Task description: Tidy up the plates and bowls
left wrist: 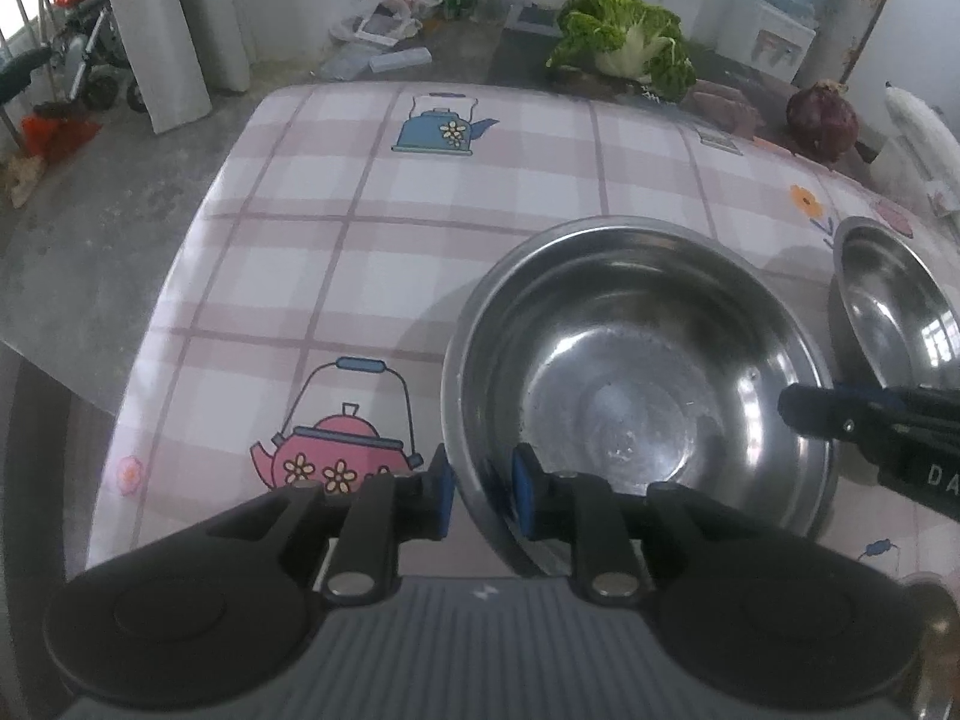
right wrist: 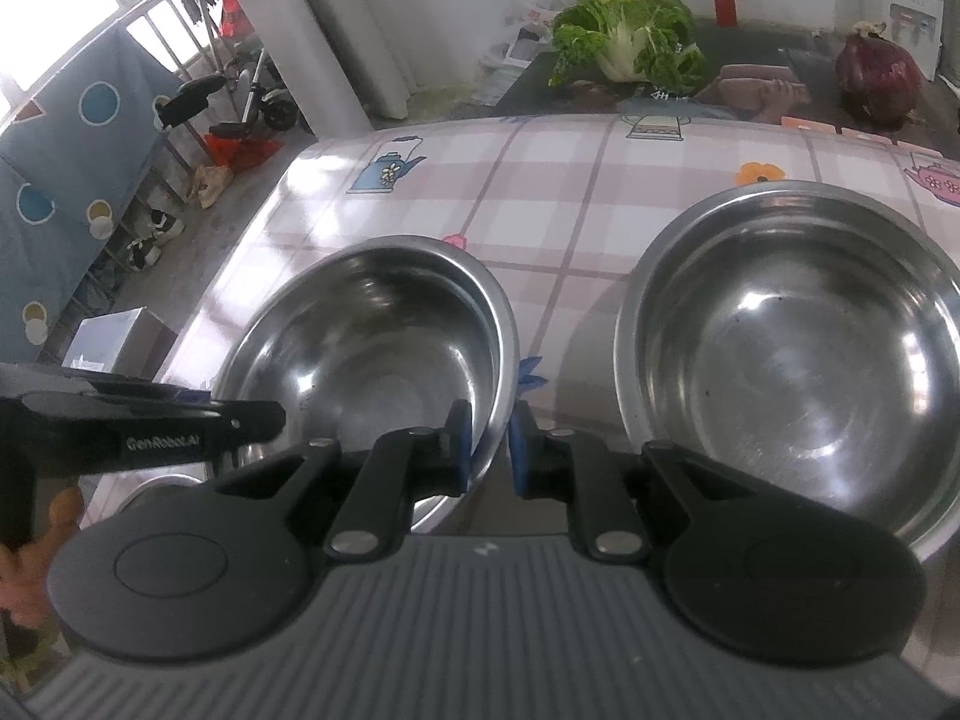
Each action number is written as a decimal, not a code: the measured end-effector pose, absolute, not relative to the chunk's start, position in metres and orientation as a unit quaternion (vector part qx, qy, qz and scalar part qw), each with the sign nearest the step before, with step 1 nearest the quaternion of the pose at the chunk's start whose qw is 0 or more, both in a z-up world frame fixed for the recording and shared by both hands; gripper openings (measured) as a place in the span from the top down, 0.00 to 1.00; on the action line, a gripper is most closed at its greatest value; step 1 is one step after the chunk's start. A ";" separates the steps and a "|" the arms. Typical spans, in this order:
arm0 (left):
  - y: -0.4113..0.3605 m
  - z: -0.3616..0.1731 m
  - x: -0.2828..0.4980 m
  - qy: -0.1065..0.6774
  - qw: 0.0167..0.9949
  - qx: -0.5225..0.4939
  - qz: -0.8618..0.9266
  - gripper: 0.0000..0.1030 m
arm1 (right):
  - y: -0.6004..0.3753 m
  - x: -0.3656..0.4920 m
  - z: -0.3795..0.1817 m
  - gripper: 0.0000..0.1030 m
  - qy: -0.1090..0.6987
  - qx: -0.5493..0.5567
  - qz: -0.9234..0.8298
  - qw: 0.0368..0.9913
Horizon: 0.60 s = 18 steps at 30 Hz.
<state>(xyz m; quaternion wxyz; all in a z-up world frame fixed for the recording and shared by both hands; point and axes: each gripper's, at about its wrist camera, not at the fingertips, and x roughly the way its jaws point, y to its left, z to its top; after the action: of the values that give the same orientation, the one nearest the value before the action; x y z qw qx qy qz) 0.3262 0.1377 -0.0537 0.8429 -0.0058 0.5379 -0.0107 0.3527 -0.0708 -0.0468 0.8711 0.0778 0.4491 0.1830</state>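
Note:
Two steel bowls stand on the checked tablecloth. My left gripper (left wrist: 480,495) straddles the near left rim of the left bowl (left wrist: 636,384), one blue pad outside and one inside, closed on the rim. My right gripper (right wrist: 491,449) straddles the right rim of the same bowl (right wrist: 372,348) and is closed on it. The second, wider bowl (right wrist: 798,354) sits empty to the right; it also shows at the right edge of the left wrist view (left wrist: 894,306). The right gripper shows in the left wrist view (left wrist: 798,411), the left gripper in the right wrist view (right wrist: 264,417).
The tablecloth (left wrist: 372,252) ends at the left, with bare floor (left wrist: 90,228) beyond. At the table's far side lie a green cabbage (left wrist: 630,42), a purple cabbage (left wrist: 822,120) and sweet potatoes (right wrist: 762,90). A red bottle (right wrist: 724,0) stands behind.

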 end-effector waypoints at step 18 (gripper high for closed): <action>0.127 -0.058 0.327 0.543 0.840 0.009 0.002 0.76 | -0.072 0.343 -0.051 0.86 0.448 0.078 0.181 0.872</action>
<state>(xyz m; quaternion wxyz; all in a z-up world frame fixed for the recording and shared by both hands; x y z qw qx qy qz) 0.3272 0.1272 -0.0583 0.8397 0.0091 0.5430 0.0019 0.3433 -0.0715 -0.0505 0.8717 0.0784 0.4483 0.1815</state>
